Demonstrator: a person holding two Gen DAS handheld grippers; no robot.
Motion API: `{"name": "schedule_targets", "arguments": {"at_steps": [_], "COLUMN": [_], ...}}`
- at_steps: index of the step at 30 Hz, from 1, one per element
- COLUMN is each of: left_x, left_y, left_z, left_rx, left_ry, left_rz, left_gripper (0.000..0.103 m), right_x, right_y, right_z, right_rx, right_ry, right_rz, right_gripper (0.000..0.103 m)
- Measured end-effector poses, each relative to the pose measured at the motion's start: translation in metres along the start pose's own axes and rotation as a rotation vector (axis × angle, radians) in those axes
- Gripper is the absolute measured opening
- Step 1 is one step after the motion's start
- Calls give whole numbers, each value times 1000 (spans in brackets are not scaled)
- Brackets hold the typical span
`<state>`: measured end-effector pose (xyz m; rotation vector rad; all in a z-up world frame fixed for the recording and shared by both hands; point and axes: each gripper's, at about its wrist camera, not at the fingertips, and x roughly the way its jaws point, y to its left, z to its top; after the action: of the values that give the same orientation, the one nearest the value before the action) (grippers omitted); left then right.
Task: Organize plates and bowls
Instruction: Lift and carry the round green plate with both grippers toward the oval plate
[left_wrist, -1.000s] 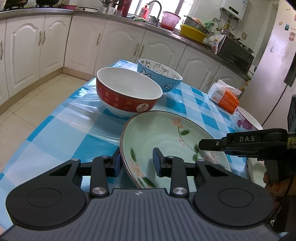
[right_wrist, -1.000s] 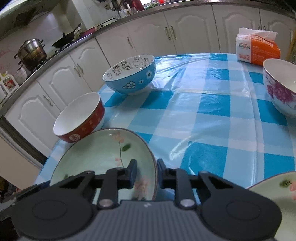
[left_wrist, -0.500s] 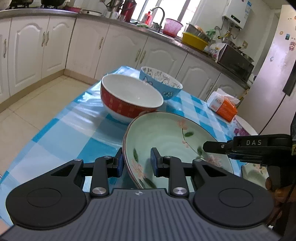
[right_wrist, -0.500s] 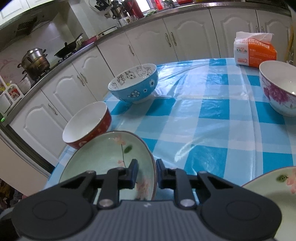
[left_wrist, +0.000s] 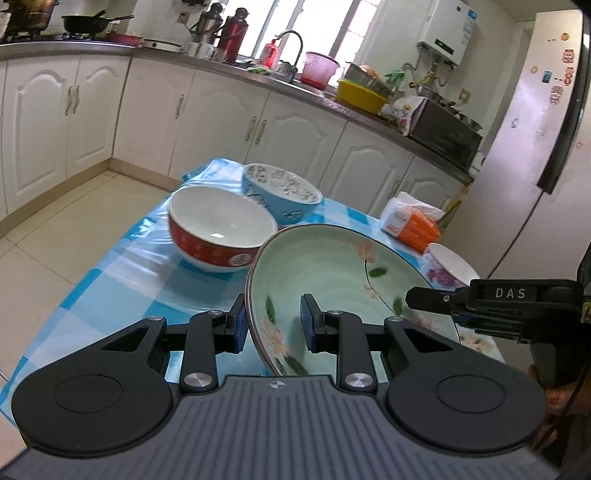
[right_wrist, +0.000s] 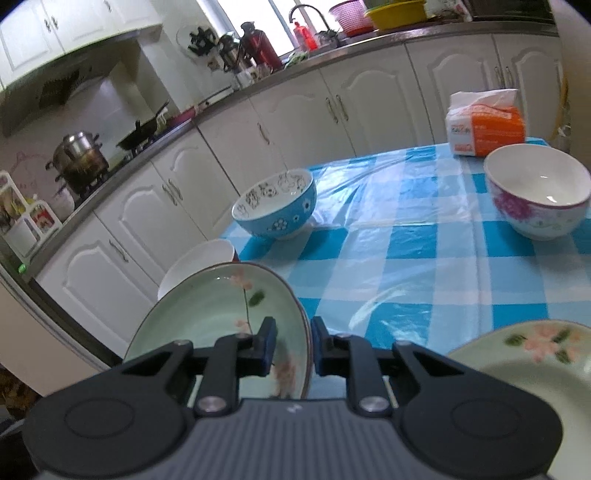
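Left wrist: left tongs (left_wrist: 273, 326) and right tongs (right_wrist: 293, 345) both clamp green plate (left_wrist: 332, 273).

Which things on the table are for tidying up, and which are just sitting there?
For the job:
green plate, held by both grippers
second green plate
red bowl
blue bowl
purple-flower bowl

Just lying about:
tissue pack
checked tablecloth
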<state>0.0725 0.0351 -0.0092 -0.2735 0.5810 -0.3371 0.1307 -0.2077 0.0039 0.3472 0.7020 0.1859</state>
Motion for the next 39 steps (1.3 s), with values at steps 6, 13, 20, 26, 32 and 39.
{"name": "schedule_targets", "arguments": {"at_steps": [6,13,20,26,32,39], "left_x": [-8,-4,9,27,43,47], "left_y": [-24,-55,-85,-102,-117,-128], "left_z": [2,-7,-24,-34,-46,-53], "left_rx": [43,86,133,172,207,229], "left_ry": [-11,14,73,112,138,151], "left_rz": [-42,-97,-148,-160,-144,-119], "left_gripper": [29,29,29,29,29,29], "right_x": [-33,-78,-117,-134,-138,-136], "right_y": [-12,-37,-66,-96,-120,-136], "right_z": [-5,-15,-28,-43,-59,-68], "right_rx": [55,140,188,234,287,310], "right_ry": [-52,-124,-186,-206,-207,-206], "right_rz": [-4,-14,-67,-115,-127,-130], "right_gripper": [19,19,19,20,20,20]}}
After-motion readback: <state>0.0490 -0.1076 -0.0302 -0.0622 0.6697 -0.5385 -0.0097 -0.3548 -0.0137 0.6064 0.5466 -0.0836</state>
